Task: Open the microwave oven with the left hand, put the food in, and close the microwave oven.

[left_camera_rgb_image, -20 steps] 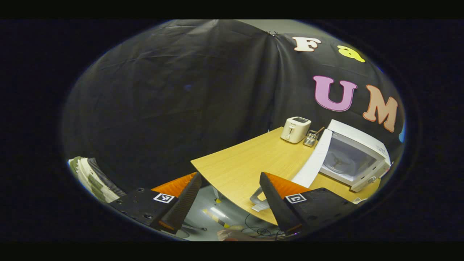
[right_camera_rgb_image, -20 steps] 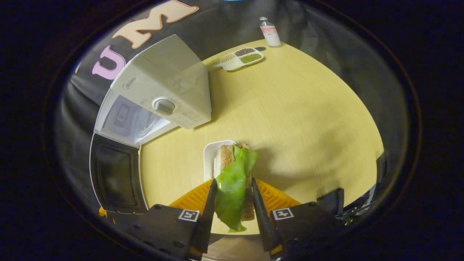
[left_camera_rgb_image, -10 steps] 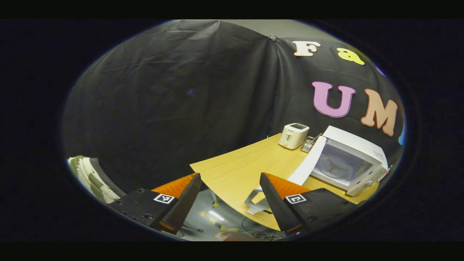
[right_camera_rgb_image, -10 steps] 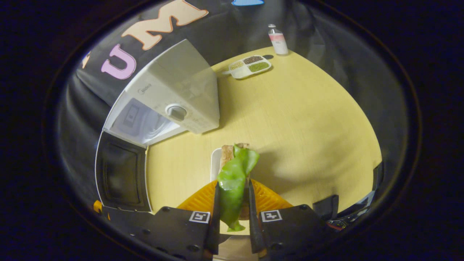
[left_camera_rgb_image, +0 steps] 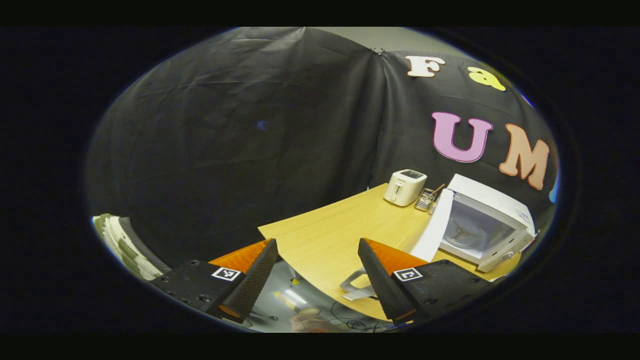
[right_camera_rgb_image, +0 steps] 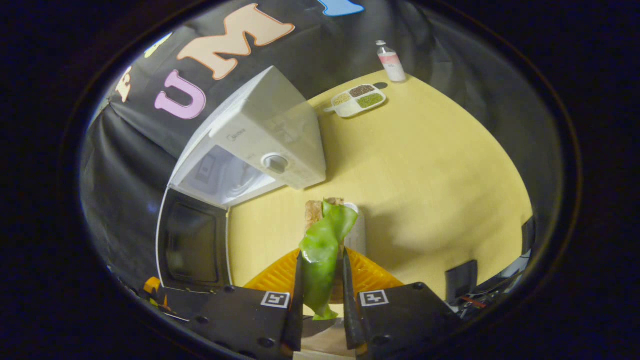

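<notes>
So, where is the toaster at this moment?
In the left gripper view, the toaster stands at the table's far edge, left of the open microwave.

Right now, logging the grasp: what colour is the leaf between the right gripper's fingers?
Bright green leaf, clearest in the right gripper view.

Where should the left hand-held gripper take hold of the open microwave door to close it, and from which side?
Best at the free outer edge of the microwave door, far from the hinge at the microwave. The door swings wide open, so the open left hand-held gripper probably should come from its outer face and push it toward the cavity.
</notes>
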The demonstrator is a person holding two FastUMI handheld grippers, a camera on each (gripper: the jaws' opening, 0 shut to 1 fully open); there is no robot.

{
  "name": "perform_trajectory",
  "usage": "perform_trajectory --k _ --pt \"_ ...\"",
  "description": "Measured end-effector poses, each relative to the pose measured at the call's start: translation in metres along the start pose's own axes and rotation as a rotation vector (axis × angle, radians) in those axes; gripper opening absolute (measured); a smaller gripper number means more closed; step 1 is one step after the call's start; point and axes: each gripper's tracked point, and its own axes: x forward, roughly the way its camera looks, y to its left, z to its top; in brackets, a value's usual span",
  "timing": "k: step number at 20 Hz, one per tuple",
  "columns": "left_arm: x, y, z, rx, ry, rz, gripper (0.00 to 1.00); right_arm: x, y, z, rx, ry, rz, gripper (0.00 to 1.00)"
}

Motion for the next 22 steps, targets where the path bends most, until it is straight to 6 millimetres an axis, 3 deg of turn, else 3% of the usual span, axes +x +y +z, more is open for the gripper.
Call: perform_trajectory --k 5,9,12,13,14,16,22 --pt "0.044 -0.001 -0.004 0.013 0.051 -0.093 0.95 0.009 0.062 -0.012 0.059 -0.046 0.045 0.36" --pt "0.081 0.001 0.003 0.060 0.076 -0.161 0.95 0.025 0.128 -0.016 0.114 -0.106 0.098 0.36" --pt "0.098 0.002 0.002 0.101 0.105 -0.218 0.95 0.039 0.178 -0.016 0.178 -0.150 0.154 0.36" --pt "0.101 0.002 0.001 0.116 0.114 -0.239 0.91 0.044 0.191 -0.013 0.199 -0.173 0.173 0.36" --pt "0.103 0.001 -0.001 0.133 0.126 -0.267 0.95 0.050 0.204 -0.010 0.219 -0.198 0.188 0.36" --pt "0.106 -0.001 -0.007 0.159 0.148 -0.311 0.95 0.063 0.223 -0.005 0.259 -0.236 0.208 0.36" --pt "0.112 -0.013 -0.009 0.183 0.174 -0.421 0.95 0.103 0.251 0.014 0.370 -0.336 0.244 0.36"
